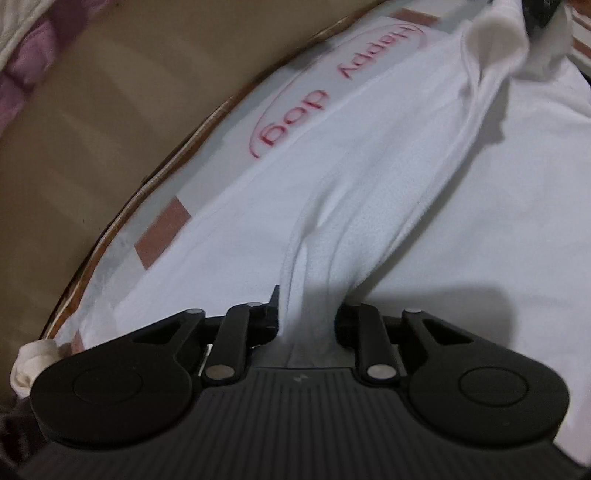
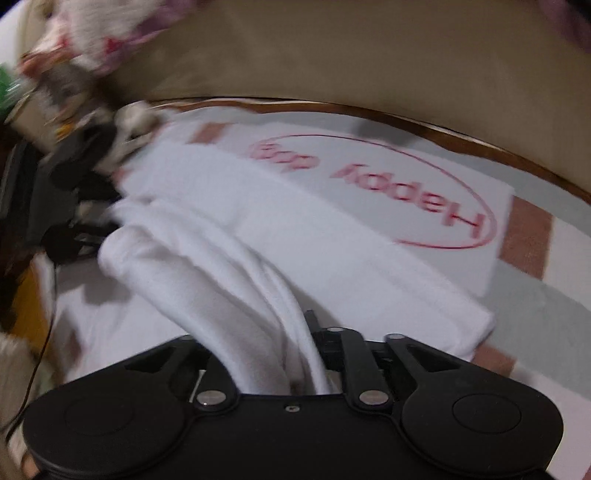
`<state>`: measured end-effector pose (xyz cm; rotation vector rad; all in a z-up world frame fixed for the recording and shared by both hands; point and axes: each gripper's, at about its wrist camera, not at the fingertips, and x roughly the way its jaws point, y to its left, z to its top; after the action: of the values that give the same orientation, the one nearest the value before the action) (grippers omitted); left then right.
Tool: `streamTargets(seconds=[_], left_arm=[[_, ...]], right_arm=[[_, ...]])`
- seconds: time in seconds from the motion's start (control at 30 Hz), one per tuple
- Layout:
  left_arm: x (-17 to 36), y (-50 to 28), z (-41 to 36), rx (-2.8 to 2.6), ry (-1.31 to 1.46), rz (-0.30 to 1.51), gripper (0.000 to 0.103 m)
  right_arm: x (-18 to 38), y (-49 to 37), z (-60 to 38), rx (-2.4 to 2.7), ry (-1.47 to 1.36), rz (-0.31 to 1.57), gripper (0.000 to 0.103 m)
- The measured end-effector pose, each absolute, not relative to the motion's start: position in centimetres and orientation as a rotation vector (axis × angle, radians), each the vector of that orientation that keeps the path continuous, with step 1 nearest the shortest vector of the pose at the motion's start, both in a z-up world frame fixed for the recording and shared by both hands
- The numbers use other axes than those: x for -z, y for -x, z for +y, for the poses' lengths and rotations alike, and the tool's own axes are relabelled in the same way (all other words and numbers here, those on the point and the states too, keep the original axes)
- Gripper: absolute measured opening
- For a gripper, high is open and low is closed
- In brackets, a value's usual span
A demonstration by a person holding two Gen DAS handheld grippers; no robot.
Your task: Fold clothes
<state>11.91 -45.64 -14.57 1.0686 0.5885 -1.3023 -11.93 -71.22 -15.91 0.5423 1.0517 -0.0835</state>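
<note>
Left wrist view: the left tongs (image 1: 306, 317) are closed down on a bunched ridge of the white garment (image 1: 424, 206), which runs forward from between the jaws toward a raised fold at the far end. There the right tongs (image 1: 537, 14) show only as a dark shape at the top edge, with cloth gathered beneath them. The garment lies on a checked cloth (image 1: 162, 236) that covers the desk (image 1: 177, 162), and a red "Happy dog" print (image 1: 332, 92) sits beside it, part hidden under the white cloth. To do this fold well, I judge both ends should travel together at one height, so the ridge stays taut and straight, and the carried edge should land square on the cloth below rather than slanting. The tongs point low and forward along the desk, nearly level with the cloth.

Right wrist view: the right tongs (image 2: 291, 354) pinch several layers of the same white garment (image 2: 332, 266); thick rolls of it pass between the jaws. The picture is blurred, so the grip depth is hard to judge. The left tongs (image 2: 74, 188) appear as a smeared dark mass at the far left end. The print (image 2: 373, 192) lies just beyond the garment. These tongs tilt downward over the desk rim (image 2: 480, 144). Slack rolls suggest pulling gently apart before laying down.
</note>
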Motion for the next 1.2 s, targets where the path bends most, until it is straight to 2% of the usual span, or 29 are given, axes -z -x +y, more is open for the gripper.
streamTargets(seconds=[0.07, 0.13, 0.2, 0.27, 0.33, 0.43, 0.53, 0.7, 0.8, 0.83, 0.87, 0.9, 0.93, 1.0, 1.07, 1.1, 1.13, 1.2], left_arm=[[13.9, -12.9, -45.4, 1.279, -1.006, 0.559, 0.053], [12.3, -13.8, -43.6, 1.235, -0.884, 0.522, 0.054], [10.6, -14.6, -41.0, 1.183, -0.729, 0.500, 0.056], [9.4, -15.5, -37.8, 1.120, -0.561, 0.506, 0.070], [9.5, -16.6, -34.0, 1.054, -0.401, 0.558, 0.077], [11.3, -18.2, -29.2, 1.009, -0.251, 0.665, 0.077], [13.0, -20.0, -27.8, 1.064, -0.243, 0.756, 0.077], [14.2, -21.8, -28.7, 1.107, -0.106, 0.797, 0.077], [15.0, -20.7, -31.3, 1.149, -0.235, 0.758, 0.077], [15.4, -20.1, -32.3, 1.149, -0.307, 0.738, 0.070], [15.8, -19.5, -33.3, 1.148, -0.377, 0.718, 0.035], [16.3, -19.3, -34.2, 1.133, -0.430, 0.717, 0.016], [16.3, -19.6, -34.5, 1.121, -0.416, 0.722, 0.014], [15.4, -20.5, -34.2, 1.112, -0.316, 0.714, 0.012], [14.3, -21.4, -33.8, 1.072, -0.265, 0.681, 0.010], [14.3, -21.6, -33.7, 1.033, -0.292, 0.652, 0.005], [14.4, -21.6, -33.8, 0.991, -0.329, 0.621, 0.005], [15.0, -22.0, -33.7, 0.936, -0.370, 0.596, 0.005]], right_arm=[[16.6, 12.2, -72.8, 0.137, -0.576, 1.025, 0.035], [16.3, 14.2, -74.3, 0.213, -0.654, 0.915, 0.043], [15.5, 17.8, -75.2, 0.314, -0.801, 0.711, 0.044], [15.2, 21.6, -74.7, 0.387, -0.921, 0.537, 0.045], [15.0, 24.5, -73.0, 0.418, -0.942, 0.460, 0.046], [15.2, 26.5, -69.7, 0.443, -0.864, 0.480, 0.047], [16.3, 26.8, -67.9, 0.470, -0.845, 0.485, 0.051], [17.7, 25.9, -67.5, 0.536, -0.850, 0.482, 0.053], [18.5, 25.1, -68.1, 0.558, -0.838, 0.506, 0.055], [18.9, 24.8, -68.3, 0.563, -0.837, 0.515, 0.057], [19.2, 24.5, -68.5, 0.567, -0.836, 0.523, 0.057], [19.6, 24.1, -68.6, 0.568, -0.830, 0.532, 0.057], [19.9, 23.7, -68.7, 0.562, -0.818, 0.539, 0.056], [19.8, 23.1, -68.5, 0.548, -0.738, 0.521, 0.008], [18.8, 23.1, -68.1, 0.556, -0.664, 0.468, 0.007], [18.2, 23.4, -68.0, 0.575, -0.642, 0.442, 0.006], [17.8, 23.6, -68.0, 0.593, -0.626, 0.428, 0.006], [18.1, 23.0, -68.6, 0.636, -0.597, 0.500, 0.005]])
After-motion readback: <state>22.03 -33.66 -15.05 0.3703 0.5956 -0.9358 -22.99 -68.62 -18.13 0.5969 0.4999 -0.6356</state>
